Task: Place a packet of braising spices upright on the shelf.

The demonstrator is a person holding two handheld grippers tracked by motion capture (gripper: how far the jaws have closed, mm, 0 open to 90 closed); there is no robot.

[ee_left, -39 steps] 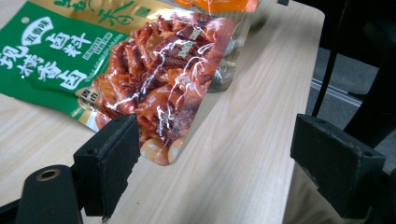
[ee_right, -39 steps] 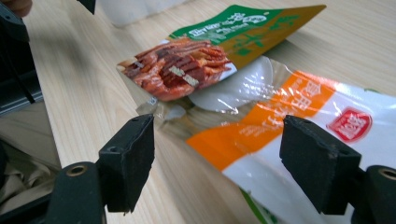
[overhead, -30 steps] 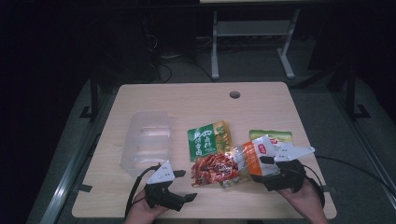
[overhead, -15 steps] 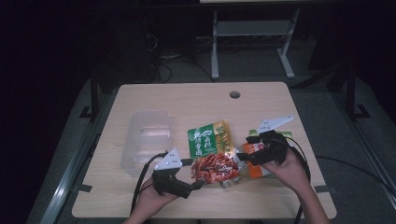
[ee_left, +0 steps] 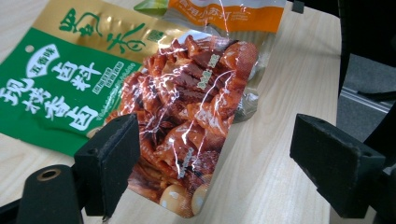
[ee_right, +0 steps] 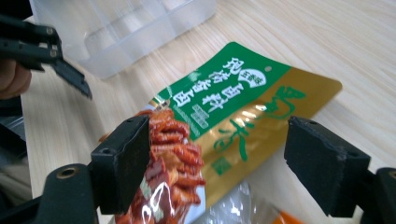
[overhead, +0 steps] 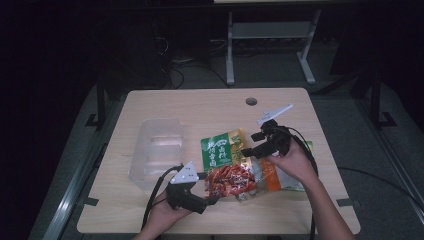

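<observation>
High view: my left gripper and right gripper, jaws apart and empty, flanked the red snack pouch at lower centre. Nothing lay in the clear tray at left; I judged packing not yet begun.

The room is dim, with the light falling mostly on a pale wooden table. Its top has rounded corners and a small round hole near the far edge, right of the middle. The floor around it is dark grey. Beyond the far edge stands a metal stand with two splayed legs, and loose cables lie on the floor to its left. Dark metal frame bars flank the table on both sides.
</observation>
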